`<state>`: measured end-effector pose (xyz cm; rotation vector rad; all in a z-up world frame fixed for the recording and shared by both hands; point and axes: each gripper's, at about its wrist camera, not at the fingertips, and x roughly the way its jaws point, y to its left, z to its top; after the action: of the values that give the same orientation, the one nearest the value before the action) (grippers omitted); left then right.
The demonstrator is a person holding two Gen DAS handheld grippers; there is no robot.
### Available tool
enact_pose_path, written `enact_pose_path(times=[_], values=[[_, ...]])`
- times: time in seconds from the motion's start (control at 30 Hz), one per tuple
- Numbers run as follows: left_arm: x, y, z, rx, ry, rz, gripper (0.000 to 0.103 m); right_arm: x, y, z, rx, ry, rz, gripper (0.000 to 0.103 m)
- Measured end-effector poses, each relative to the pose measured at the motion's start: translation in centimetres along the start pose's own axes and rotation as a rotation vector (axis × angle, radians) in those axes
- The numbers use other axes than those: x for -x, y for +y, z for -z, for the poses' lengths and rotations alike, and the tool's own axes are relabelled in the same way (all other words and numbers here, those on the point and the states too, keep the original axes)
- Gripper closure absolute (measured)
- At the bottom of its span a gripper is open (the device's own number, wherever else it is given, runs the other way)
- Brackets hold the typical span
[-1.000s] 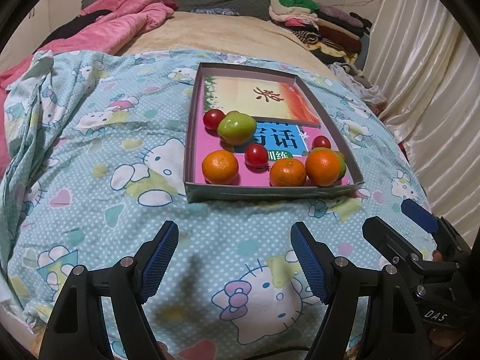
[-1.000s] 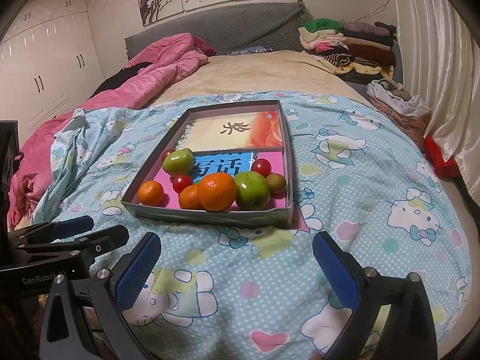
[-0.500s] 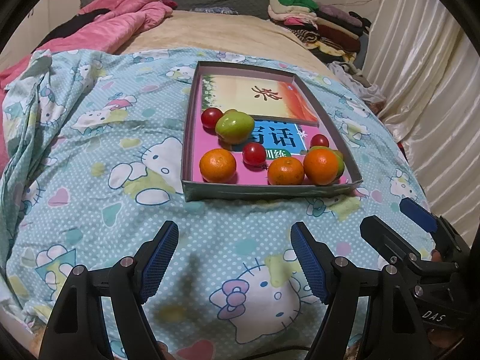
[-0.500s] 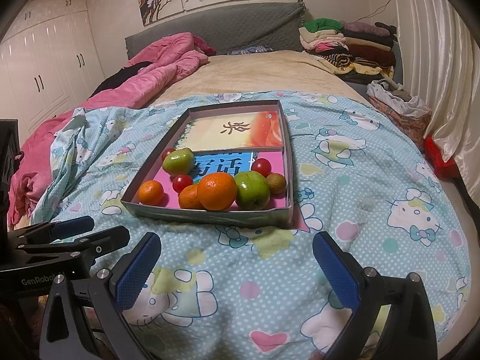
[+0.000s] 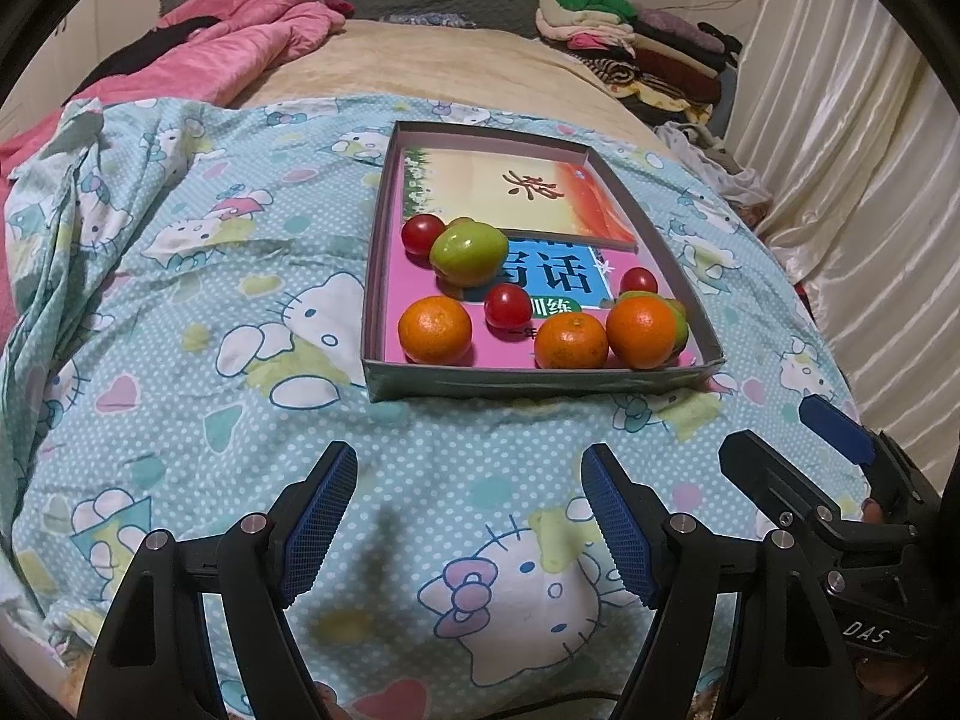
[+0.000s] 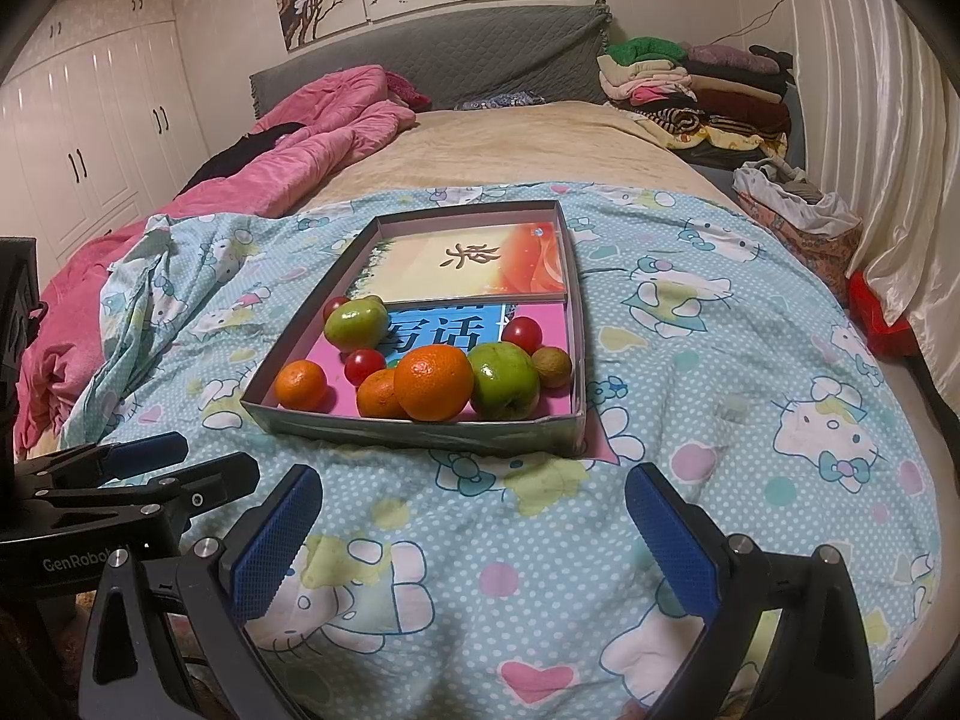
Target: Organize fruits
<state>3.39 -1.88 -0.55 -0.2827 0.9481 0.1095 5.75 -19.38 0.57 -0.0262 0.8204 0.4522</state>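
Note:
A shallow grey box (image 5: 540, 381) lies on the bedspread with two books on its floor. Its near half holds three oranges (image 5: 435, 330), two green apples (image 6: 504, 380), three red cherry tomatoes (image 5: 507, 305) and a small brown fruit (image 6: 552, 366). My left gripper (image 5: 468, 480) hovers open over the spread, just short of the box's front wall, with nothing between its blue pads. My right gripper (image 6: 474, 498) is open too, equally short of the box and empty. Each gripper shows at the edge of the other's view: the right gripper (image 5: 786, 444), the left gripper (image 6: 198, 459).
A Hello Kitty bedspread (image 6: 690, 360) covers the near part of the bed. A pink quilt (image 6: 312, 138) is bunched at the far left and folded clothes (image 6: 690, 84) are stacked at the far right. Curtains (image 5: 852, 138) hang along the right side.

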Motion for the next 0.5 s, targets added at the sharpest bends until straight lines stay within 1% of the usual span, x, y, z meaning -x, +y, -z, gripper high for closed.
enact_pose_path(times=[0.5], values=[[-0.13, -0.28, 0.00, -0.011, 0.003, -0.004, 0.025, 0.03, -0.02, 0.01, 0.000, 0.001, 0.001, 0.001]])
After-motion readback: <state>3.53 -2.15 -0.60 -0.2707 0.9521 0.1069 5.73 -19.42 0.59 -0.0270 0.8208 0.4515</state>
